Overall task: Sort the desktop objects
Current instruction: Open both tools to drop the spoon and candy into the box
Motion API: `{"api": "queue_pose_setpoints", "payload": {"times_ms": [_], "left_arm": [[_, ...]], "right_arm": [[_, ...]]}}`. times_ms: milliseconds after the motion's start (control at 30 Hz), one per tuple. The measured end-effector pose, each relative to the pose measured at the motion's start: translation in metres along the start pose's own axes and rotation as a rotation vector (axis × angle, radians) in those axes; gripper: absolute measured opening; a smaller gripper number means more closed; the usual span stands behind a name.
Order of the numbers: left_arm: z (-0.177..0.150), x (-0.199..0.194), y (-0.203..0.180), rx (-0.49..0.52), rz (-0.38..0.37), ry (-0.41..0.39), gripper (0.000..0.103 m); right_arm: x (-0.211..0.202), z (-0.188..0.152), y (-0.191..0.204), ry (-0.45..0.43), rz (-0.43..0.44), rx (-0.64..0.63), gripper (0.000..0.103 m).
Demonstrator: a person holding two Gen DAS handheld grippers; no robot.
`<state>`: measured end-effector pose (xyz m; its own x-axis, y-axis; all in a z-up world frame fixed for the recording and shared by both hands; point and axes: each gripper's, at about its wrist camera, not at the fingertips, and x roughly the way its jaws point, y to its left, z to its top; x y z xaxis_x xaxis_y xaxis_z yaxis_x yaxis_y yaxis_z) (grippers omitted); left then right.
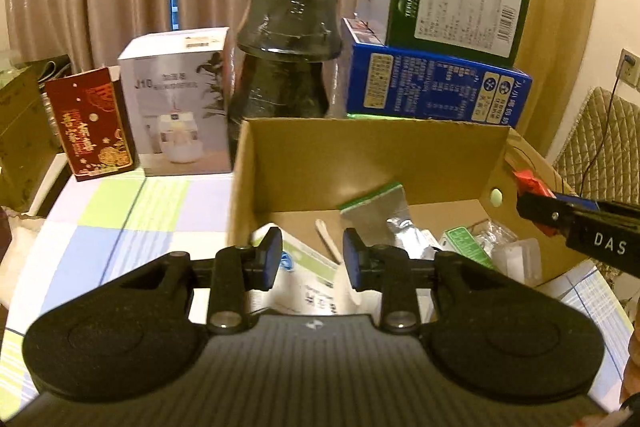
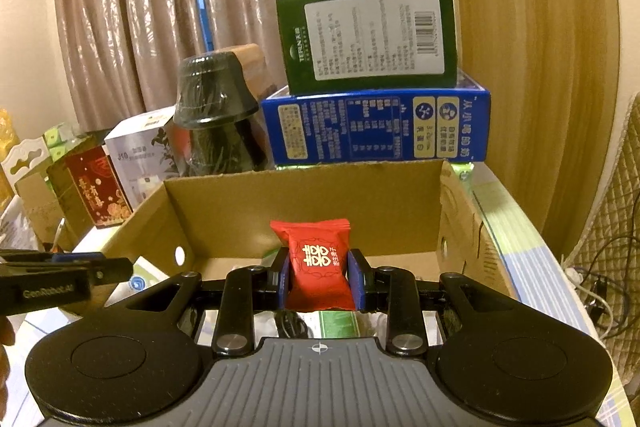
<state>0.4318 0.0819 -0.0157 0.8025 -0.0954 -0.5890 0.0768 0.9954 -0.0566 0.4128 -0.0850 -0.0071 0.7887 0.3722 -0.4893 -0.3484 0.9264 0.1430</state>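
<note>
Centrally: red candy packet (image 2: 318, 265), clamped between blue pads (image 2: 355, 281) of right gripper (image 2: 319, 279), held above open cardboard box (image 2: 304, 203). Inside box: foil sachet (image 1: 376, 205), white plastic spoon (image 1: 330, 237), green-and-white packets (image 1: 466, 247), clear wrappers. Left gripper (image 1: 311, 259): empty, pads apart with a gap between them, poised over box's near edge, angled downward. Behind box: blue carton (image 2: 376, 129), green carton (image 2: 370, 37) stacked on top.

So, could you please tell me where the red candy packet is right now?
In the right wrist view the red candy packet is pinched between the right gripper fingers, held above the near edge of the open cardboard box.
</note>
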Motion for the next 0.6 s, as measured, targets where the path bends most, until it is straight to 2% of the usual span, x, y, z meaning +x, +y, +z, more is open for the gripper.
{"api": "queue_pose_setpoints", "payload": {"times_ms": [300,600], "left_arm": [[-0.005,0.002,-0.008,0.039,-0.011,0.025,0.034],[-0.006,0.003,-0.009,0.039,-0.01,0.029,0.035]], "right_arm": [[0.001,-0.001,0.001,0.005,0.007,0.001,0.027],[0.0,-0.001,0.003,-0.005,0.021,-0.002,0.027]]}}
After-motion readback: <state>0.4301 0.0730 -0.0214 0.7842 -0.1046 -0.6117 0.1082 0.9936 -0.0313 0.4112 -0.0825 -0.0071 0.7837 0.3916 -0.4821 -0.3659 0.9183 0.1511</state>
